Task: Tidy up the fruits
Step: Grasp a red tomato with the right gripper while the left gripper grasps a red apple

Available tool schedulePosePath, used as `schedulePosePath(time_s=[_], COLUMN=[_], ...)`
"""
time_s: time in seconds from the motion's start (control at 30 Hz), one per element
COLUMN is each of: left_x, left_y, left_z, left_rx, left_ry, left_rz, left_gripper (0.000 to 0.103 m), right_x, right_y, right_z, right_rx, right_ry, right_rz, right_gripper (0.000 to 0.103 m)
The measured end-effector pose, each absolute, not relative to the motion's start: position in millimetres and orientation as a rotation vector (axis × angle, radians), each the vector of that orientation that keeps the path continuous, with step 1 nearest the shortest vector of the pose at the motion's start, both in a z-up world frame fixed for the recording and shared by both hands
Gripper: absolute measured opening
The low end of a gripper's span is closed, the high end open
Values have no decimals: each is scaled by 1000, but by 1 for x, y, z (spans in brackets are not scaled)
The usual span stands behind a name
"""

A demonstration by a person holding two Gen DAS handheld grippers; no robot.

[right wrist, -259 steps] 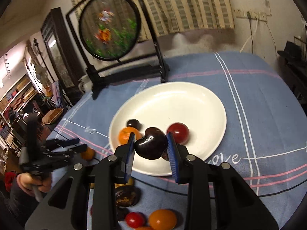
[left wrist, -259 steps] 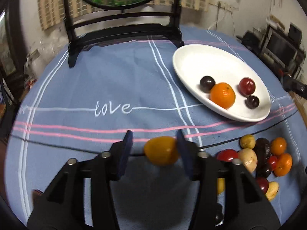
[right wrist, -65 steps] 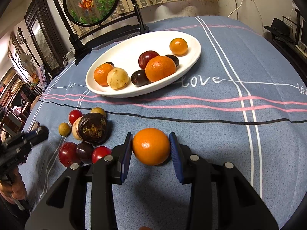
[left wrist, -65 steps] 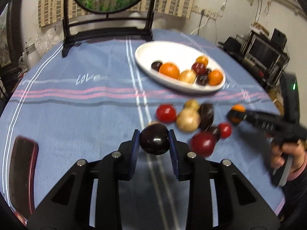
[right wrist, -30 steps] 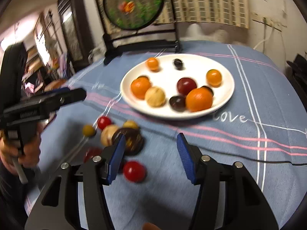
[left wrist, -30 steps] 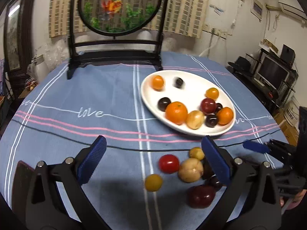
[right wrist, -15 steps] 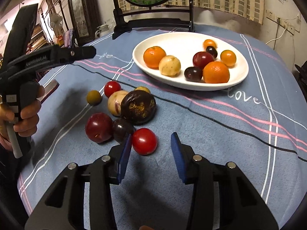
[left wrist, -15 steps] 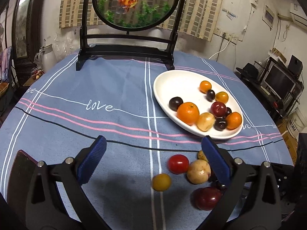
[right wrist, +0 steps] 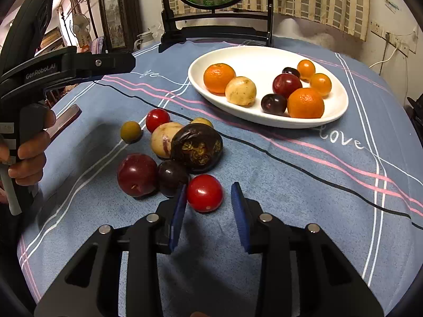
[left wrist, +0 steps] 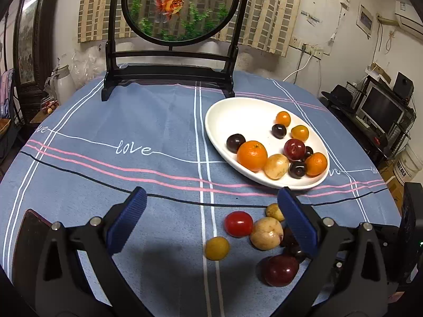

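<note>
On the counter [right wrist: 290, 174], at six o'clock of the fruit pile, the right claw [right wrist: 207, 211] is closing around a red tomato [right wrist: 204, 196], pads not yet pressing, while the left claw [left wrist: 211, 219] is hanging wide open and empty; lifting to the white plate [right wrist: 253, 55] at one o'clock likely comes next.

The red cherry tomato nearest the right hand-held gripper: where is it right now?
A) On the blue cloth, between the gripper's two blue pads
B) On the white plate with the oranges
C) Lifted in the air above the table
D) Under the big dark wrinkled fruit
A: in the right wrist view the red cherry tomato rests on the blue tablecloth, between the closing pads of the right hand-held gripper, a gap beside the right pad.
</note>
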State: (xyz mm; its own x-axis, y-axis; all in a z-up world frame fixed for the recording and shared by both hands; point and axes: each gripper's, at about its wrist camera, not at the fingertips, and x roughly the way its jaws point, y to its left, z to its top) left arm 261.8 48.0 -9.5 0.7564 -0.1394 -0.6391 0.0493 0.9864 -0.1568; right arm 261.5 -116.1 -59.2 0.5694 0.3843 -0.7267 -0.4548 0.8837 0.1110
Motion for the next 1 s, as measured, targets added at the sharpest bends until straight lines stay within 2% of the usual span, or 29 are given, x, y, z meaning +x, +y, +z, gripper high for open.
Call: schedulePosePath(time_s=[0.23, 0.4, 0.6, 0.8, 0.9, 0.97, 1.0], left_x=[260, 260, 255, 229, 216, 209, 209], left_y=[47, 48, 48, 26, 12, 1, -5], left_z=[-8, -8, -8, -24, -30, -36, -40], left_rx=[-128, -123, -144, -29, 20, 57, 74], left_ry=[696, 697, 706, 725, 731, 748, 765], left_rz=[-111, -106, -158, -335, -428, -479, -496], left_gripper=[101, 101, 101, 100, 92, 75, 72], right_x=[268, 264, 275, 273, 271, 273, 275], right_y=[-114, -111, -143, -146, -146, -148, -147], right_z=[-63, -63, -55, -53, -50, -51, -51], right_rx=[-88, -108, 115, 132, 127, 133, 132], right_ry=[842, 849, 849, 848, 832, 834, 837], right_rz=[494, 502, 521, 506, 495, 493, 487], right_gripper=[35, 29, 27, 27, 27, 27, 27])
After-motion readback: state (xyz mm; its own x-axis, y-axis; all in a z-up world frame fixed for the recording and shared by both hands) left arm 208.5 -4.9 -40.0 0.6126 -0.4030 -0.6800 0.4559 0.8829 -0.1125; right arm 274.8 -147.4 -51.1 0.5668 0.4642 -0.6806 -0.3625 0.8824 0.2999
